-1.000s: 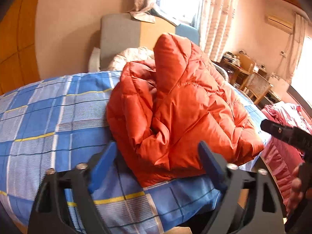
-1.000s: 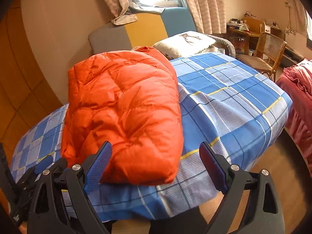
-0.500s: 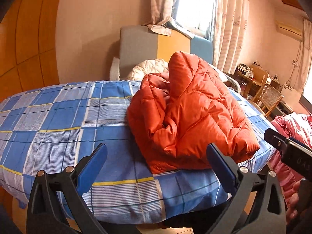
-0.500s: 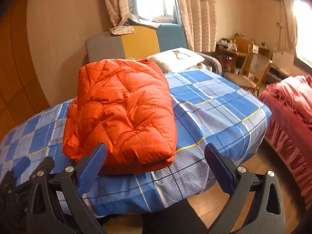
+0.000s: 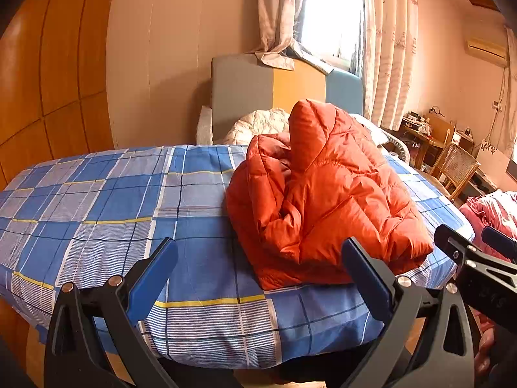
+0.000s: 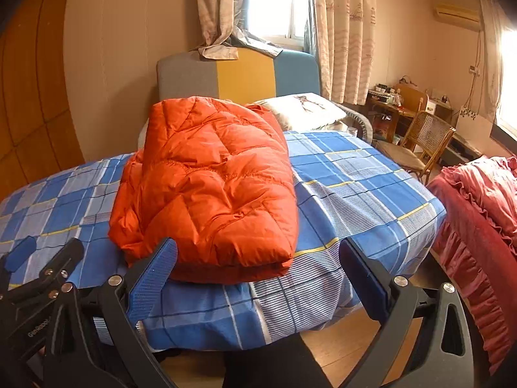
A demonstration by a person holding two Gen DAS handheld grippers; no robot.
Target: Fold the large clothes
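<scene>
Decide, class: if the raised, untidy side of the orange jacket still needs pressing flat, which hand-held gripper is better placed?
Probably left. The left hand-held gripper, open, faces the orange jacket's rumpled, upstanding side; the right hand-held gripper, also open, faces its smooth folded edge.

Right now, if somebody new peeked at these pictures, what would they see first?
The puffy orange jacket grabs the eye first, folded into a thick bundle on the bed with the blue checked sheet. Next come the two open claws with blue pads, the left claw and the right claw, both held back from the bed's edge and gripping nothing.
</scene>
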